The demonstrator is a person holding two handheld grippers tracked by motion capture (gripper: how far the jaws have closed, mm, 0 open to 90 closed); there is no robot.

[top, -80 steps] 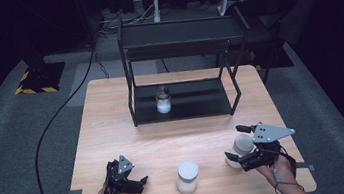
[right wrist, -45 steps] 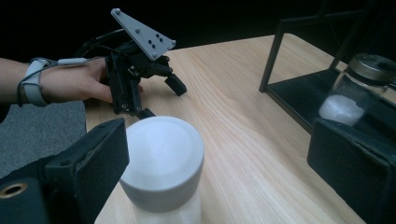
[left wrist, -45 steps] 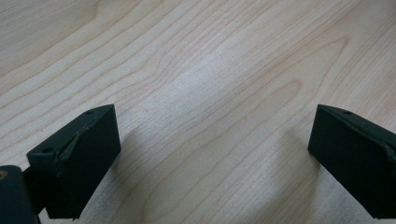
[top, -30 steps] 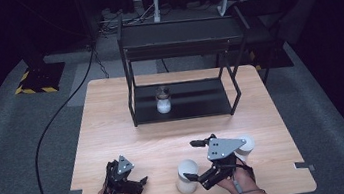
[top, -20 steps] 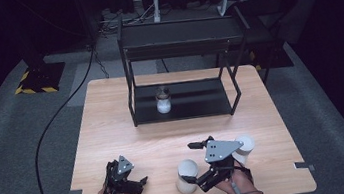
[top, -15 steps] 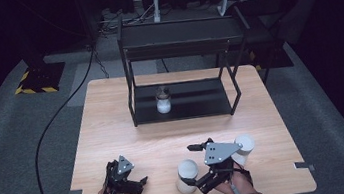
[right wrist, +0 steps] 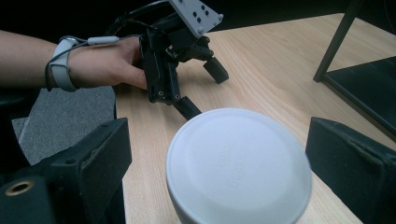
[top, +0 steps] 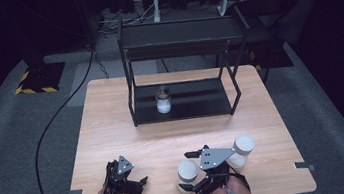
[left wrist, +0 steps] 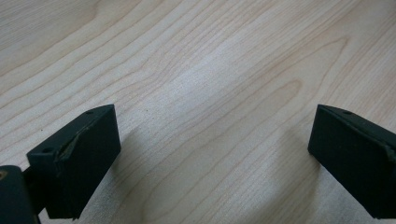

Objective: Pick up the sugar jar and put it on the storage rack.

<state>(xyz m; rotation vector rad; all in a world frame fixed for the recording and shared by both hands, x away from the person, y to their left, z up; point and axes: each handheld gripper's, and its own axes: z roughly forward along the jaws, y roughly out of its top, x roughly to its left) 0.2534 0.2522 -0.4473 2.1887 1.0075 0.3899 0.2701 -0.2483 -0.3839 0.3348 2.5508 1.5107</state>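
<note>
A white-lidded jar stands near the table's front edge, between the jaws of my right gripper. In the right gripper view the white-lidded jar sits between the jaws of my right gripper. The jaws have just been closing around it. A gap still shows at the left jaw, and the right jaw is almost at the lid. My left gripper rests at the front left. In its own view my left gripper is open over bare wood. A second white-lidded jar stands just right of my right gripper.
A black two-level shelf stands at the back of the wooden table, with a small glass jar on its lower level. The right gripper view shows my left gripper farther off, held in a hand.
My right gripper has come left from the right-hand jar to the middle jar, and its jaws now stand on either side of it. The left gripper has kept still.
</note>
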